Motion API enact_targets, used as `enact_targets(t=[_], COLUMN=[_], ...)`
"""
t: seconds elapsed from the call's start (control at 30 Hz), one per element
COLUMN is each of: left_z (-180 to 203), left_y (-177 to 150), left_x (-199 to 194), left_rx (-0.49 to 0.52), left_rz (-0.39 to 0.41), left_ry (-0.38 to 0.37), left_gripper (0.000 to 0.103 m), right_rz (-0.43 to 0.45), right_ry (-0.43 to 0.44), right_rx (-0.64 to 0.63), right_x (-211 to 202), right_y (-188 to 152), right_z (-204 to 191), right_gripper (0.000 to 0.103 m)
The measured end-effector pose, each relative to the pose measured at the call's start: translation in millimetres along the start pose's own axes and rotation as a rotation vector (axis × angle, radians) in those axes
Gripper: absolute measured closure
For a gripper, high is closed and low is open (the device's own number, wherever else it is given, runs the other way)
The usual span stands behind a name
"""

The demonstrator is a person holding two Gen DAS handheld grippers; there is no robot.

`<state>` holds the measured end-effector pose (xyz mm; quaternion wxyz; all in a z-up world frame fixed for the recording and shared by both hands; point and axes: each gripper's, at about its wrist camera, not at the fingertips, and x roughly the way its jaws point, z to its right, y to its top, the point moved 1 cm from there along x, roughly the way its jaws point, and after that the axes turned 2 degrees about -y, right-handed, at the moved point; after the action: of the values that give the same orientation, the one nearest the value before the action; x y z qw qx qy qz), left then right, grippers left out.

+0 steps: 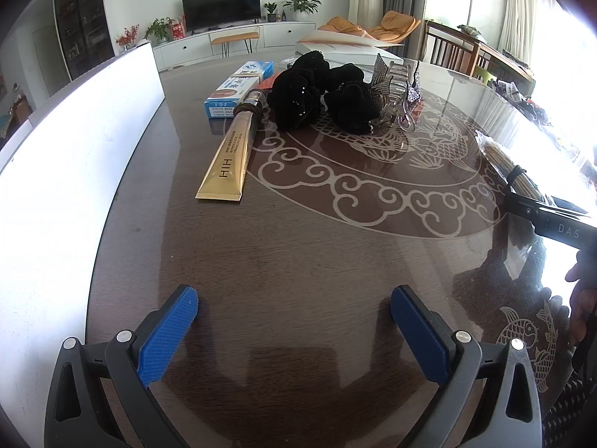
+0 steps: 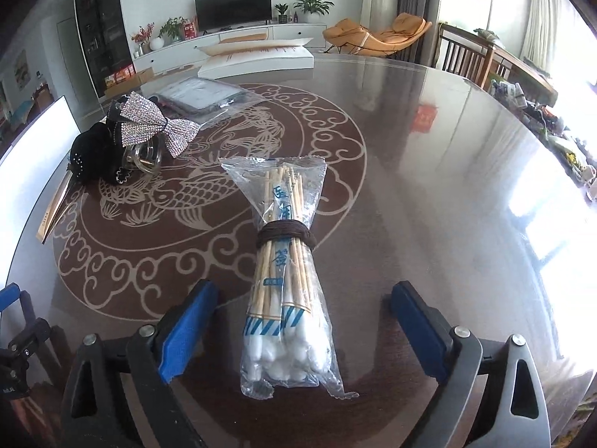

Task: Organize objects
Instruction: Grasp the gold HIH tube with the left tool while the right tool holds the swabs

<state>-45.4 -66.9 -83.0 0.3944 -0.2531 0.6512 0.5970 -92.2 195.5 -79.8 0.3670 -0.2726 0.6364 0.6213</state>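
Note:
A clear packet of cotton swabs (image 2: 287, 280), bound round the middle by a brown hair tie (image 2: 285, 235), lies on the round table between the fingers of my right gripper (image 2: 306, 291). The jaws stand wide and neither blue pad touches the packet. My left gripper (image 1: 294, 298) is open over bare table with nothing between its fingers. Ahead of it lie a gold tube (image 1: 225, 160), a blue box (image 1: 238, 86), two black scrunchies (image 1: 298, 97) and a claw clip with a rhinestone bow (image 1: 395, 89). The swab packet (image 1: 507, 168) shows at the right edge there.
A tall white panel (image 1: 74, 149) borders the table on the left. A white flat box (image 2: 257, 58) and a clear plastic bag (image 2: 201, 97) lie at the far side. The glossy table (image 2: 429, 186) stretches off to the right of the packet. Chairs and clutter stand beyond the right rim.

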Motion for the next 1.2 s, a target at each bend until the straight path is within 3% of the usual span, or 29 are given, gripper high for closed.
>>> enact_targets(t=[0.1,0.2,0.33,0.47,0.57,0.73,0.93,1.03,1.07,1.13,1.2], left_z=[0,0,-4,-9,-15,-31,-59,-62,-60,-54,-53], left_y=[1,8,33,71,91,109,128,140,142,147,150], left_x=[0,2,-15,-11,9,48,87,98,101,99,96], left_rx=[0.002,-0.007,-0.036,-0.046,-0.034,-0.06,-0.152,-0.127,-0.099,-0.045,-0.036], left_rz=[-0.01,-0.07,0.013,0.007,-0.03,-0.099,-0.123,-0.102,-0.097,-0.054,-0.024], left_ry=[0.0,-0.004,-0.043,-0.024,0.027,0.048,0.027,0.049,0.055,0.037,0.033], left_gripper=[0.0,0.0,0.0,0.0,0.0,0.002,0.003,0.003,0.007,0.025,0.062], right_rz=[-0.003,-0.003,-0.003,-0.003,-0.003,-0.003,-0.003,-0.003,-0.003,-0.003,-0.003], right_ry=[0.004,0.003,0.003,0.003,0.003,0.004,0.003,0.003,0.003,0.003,0.003], right_rx=[-0.001,-0.001,-0.001,-0.001,-0.001,-0.001,-0.001,-0.001,-0.001,-0.001,-0.001], right_x=[1,2,2,2,2,2,2,2,2,2,2], right_y=[-1,0,0,0,0,0,0,0,0,0,0], right_z=[-1,-1,-1,-1,-1,-1,-1,-1,-1,-1,-1], right_gripper=[0.006,0.006,0.005,0.005,0.005,0.005,0.005,0.005,0.005,0.005,0.005])
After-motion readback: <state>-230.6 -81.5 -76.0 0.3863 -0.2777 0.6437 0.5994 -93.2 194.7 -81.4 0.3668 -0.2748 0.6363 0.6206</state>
